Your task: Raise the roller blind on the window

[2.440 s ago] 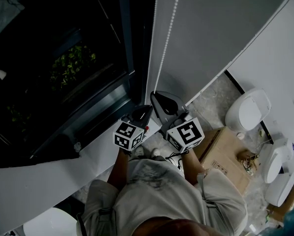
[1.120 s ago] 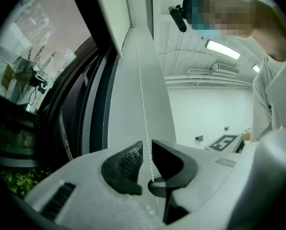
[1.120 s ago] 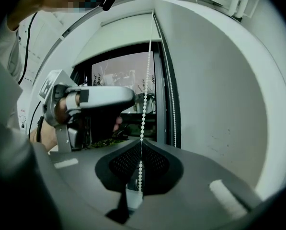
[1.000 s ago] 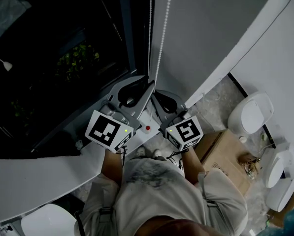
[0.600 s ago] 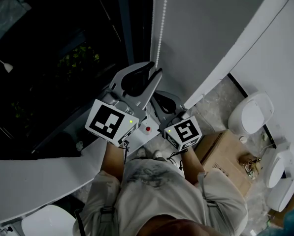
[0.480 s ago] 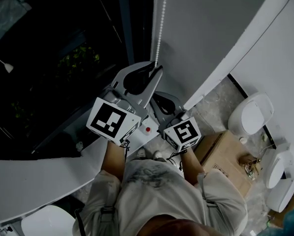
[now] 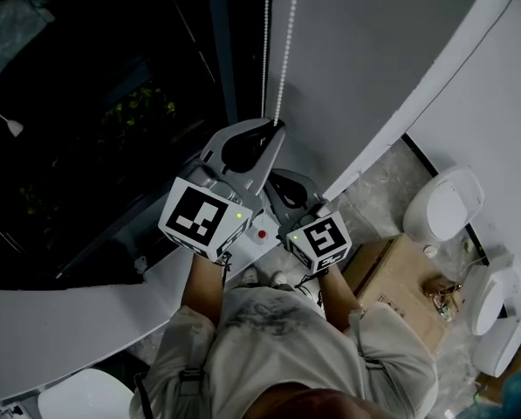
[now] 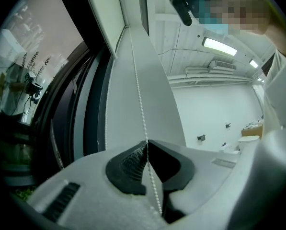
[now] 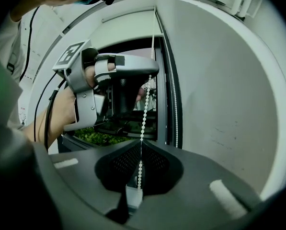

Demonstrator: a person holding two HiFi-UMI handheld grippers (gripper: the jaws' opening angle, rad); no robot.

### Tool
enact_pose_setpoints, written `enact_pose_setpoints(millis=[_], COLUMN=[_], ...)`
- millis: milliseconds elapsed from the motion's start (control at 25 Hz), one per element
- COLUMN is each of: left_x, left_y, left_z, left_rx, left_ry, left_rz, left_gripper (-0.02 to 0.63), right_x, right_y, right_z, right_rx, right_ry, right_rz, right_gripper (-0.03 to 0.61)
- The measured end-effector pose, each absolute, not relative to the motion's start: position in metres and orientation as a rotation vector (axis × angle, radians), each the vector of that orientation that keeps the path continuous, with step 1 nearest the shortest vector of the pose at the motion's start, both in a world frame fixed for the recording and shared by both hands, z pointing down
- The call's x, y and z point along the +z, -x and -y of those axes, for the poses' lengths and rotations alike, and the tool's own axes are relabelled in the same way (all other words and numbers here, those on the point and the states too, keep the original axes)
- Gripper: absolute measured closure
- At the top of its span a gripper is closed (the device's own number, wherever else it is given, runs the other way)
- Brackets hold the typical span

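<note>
Looking down on the grey roller blind [image 7: 373,59], hanging just beside the dark window [image 7: 94,103] glass. Holding high with the left claw [image 7: 276,127], jaws just now closing and pinched on the strand between them. Holding lower with the right claw [image 9: 139,143], tips together on the same strand. Gripping, in both, the white bead chain [image 7: 284,51] running up along the blind's edge.
</note>
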State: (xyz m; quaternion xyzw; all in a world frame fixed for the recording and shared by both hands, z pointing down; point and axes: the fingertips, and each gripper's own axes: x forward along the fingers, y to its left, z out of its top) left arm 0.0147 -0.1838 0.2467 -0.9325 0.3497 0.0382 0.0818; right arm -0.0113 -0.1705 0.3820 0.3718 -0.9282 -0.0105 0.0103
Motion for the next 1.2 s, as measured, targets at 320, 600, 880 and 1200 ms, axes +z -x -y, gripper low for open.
enact_pose_setpoints(millis=[320,600,880,1200], left_x=[0.277,0.298,0.32,0.342], left_y=[-0.008,-0.007,-0.008,-0.008], left_z=[0.186,0.187,0.187,0.186], left_rx=[0.099,0.071,0.041,0.027], left_ry=[2.847,2.883,2.925,2.966], left_rz=[-1.077,-1.099,-1.121,-1.139], left_gripper=[0.595,0.597,0.597,0.597], right_x=[0.412,0.431,0.455,0.472], right_y=[0.016,0.017,0.016,0.017], right_z=[0.171,0.172,0.172,0.172], right_rx=[0.023,0.058,0.1,0.128], right_ry=[-1.143,-1.132,-1.121,-1.108], right_rz=[2.858,2.831,2.789,2.768], right_gripper=[0.566,0.566,0.566,0.566])
